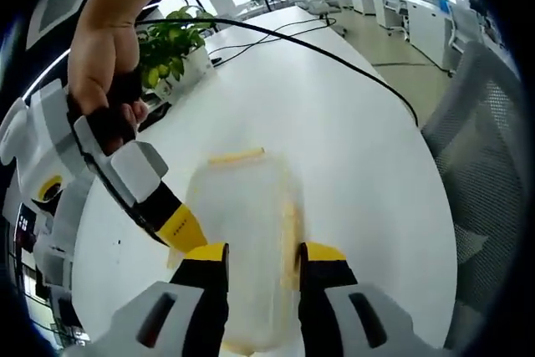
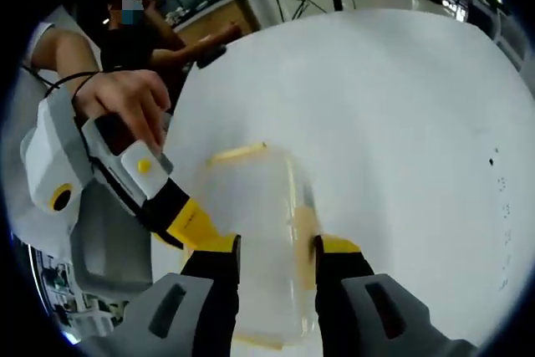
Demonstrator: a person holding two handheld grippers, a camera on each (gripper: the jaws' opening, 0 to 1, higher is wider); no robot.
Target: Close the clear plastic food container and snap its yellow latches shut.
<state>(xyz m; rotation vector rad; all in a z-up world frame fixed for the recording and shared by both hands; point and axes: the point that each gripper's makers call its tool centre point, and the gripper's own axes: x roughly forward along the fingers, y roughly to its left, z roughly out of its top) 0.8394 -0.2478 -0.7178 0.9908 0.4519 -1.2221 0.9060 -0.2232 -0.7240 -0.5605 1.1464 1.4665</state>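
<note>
The clear rectangular plastic food container (image 1: 247, 244) (image 2: 259, 240) lies flat on the white oval table (image 1: 334, 131) (image 2: 393, 114), its translucent lid on top and a yellow latch (image 1: 236, 155) (image 2: 238, 153) along its far short edge; a second yellow latch (image 1: 290, 236) (image 2: 305, 232) runs down one long side. In the left gripper view, the left gripper (image 1: 264, 255) stands with its yellow-tipped black jaws spread to either side of the container's near end, one jaw at the side latch. In the right gripper view, the right gripper (image 2: 276, 248) straddles the container the same way, jaws parted and closing on nothing. Each view also shows the other gripper reaching in from the left, held by a person's hand (image 1: 104, 64) (image 2: 125, 102). A green leafy potted plant (image 1: 171, 48) and a black cable (image 1: 334, 56) lie farther back on the table, with a grey mesh office chair (image 1: 481, 148) beside it.
</note>
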